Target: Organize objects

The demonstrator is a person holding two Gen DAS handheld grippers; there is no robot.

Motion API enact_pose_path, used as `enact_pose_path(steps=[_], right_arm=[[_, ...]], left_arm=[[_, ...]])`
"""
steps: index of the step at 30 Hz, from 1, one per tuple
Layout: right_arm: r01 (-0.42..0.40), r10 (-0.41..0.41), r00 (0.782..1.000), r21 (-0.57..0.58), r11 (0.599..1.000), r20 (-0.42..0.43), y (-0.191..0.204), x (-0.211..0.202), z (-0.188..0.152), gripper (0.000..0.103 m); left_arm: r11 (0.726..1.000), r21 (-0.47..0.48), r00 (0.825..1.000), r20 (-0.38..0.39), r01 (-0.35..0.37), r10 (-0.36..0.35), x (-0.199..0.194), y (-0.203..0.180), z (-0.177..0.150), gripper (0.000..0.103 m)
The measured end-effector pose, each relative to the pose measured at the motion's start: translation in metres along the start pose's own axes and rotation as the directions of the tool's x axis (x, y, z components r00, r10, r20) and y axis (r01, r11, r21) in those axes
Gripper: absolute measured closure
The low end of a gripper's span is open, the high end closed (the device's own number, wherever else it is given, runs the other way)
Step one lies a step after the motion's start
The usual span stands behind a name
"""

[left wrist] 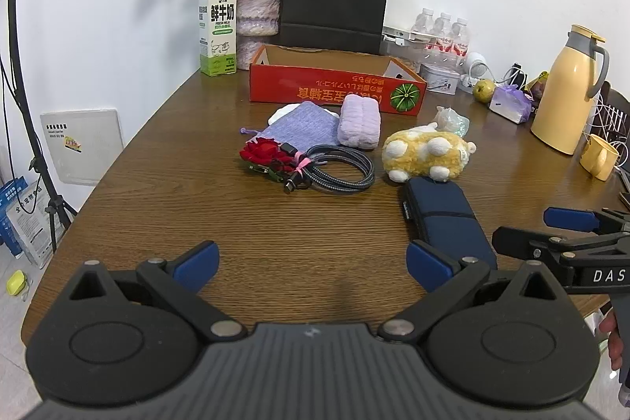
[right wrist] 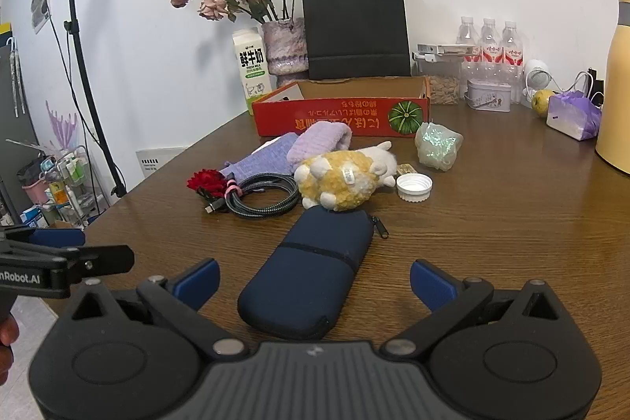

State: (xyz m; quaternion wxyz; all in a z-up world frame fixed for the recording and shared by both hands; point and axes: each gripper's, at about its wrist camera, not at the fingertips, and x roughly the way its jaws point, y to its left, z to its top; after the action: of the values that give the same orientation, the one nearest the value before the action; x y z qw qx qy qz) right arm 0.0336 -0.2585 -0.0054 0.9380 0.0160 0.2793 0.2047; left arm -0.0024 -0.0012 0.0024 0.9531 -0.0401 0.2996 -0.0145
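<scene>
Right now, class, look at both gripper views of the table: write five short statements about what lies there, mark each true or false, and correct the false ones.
1. The right gripper is open, with the navy pouch lying between its fingers. True.
2. The left gripper holds the cable. False: it is open and empty; the coiled cable lies on the table.
3. The yellow plush toy is inside the red box. False: it sits on the table in front of the red box.
4. A white bottle cap lies to the right of the plush toy. True.
5. The milk carton lies on its side. False: it stands upright.
</scene>
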Motion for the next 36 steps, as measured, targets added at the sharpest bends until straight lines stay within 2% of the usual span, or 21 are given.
enact_pose_path(steps=[36], right_arm=[[-0.002,0.002,1.0,-0.009,1.0,0.004,0.0023,-0.0003,-0.0012,0.0]], left_arm=[[1.0,0.001,1.0,0.002,-0.002,0.002,-0.0001,-0.0013,-0.0011,0.0]])
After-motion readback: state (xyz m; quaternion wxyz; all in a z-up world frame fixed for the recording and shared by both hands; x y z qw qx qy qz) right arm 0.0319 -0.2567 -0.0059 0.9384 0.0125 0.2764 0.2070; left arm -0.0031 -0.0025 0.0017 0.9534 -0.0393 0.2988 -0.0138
